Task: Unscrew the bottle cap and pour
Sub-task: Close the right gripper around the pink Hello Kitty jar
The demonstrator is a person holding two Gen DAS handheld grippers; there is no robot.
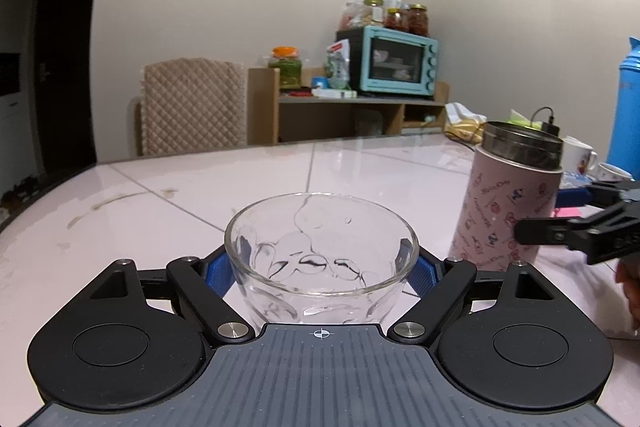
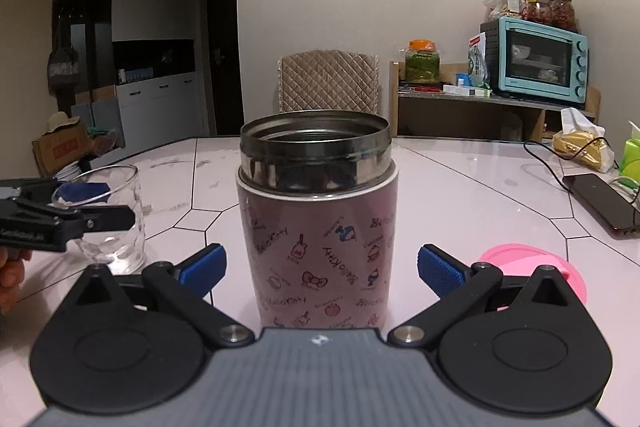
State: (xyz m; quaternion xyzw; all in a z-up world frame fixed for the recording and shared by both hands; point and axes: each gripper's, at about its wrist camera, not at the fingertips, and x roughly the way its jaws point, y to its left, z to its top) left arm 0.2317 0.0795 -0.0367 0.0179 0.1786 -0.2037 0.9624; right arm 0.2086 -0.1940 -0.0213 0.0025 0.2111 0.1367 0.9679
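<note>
A clear glass (image 1: 320, 251) stands on the pale table (image 1: 160, 195), with my left gripper (image 1: 322, 267) shut on it, its blue pads pressed to both sides. The pink patterned bottle (image 2: 320, 235) stands upright with its steel mouth uncovered. It sits between the fingers of my right gripper (image 2: 320, 267), which is open with a gap on each side. The pink cap (image 2: 516, 259) lies on the table just behind the right finger. From the left wrist view the bottle (image 1: 504, 211) is to the right of the glass, with the right gripper (image 1: 540, 215) around it. The right wrist view has the glass (image 2: 116, 219) at the left.
A phone (image 2: 600, 199) on a cable and a tissue pack (image 2: 580, 143) lie at the table's right. A blue flask (image 1: 628, 107) and white mugs (image 1: 580, 155) stand behind the bottle. A padded chair (image 2: 328, 79) is at the far edge.
</note>
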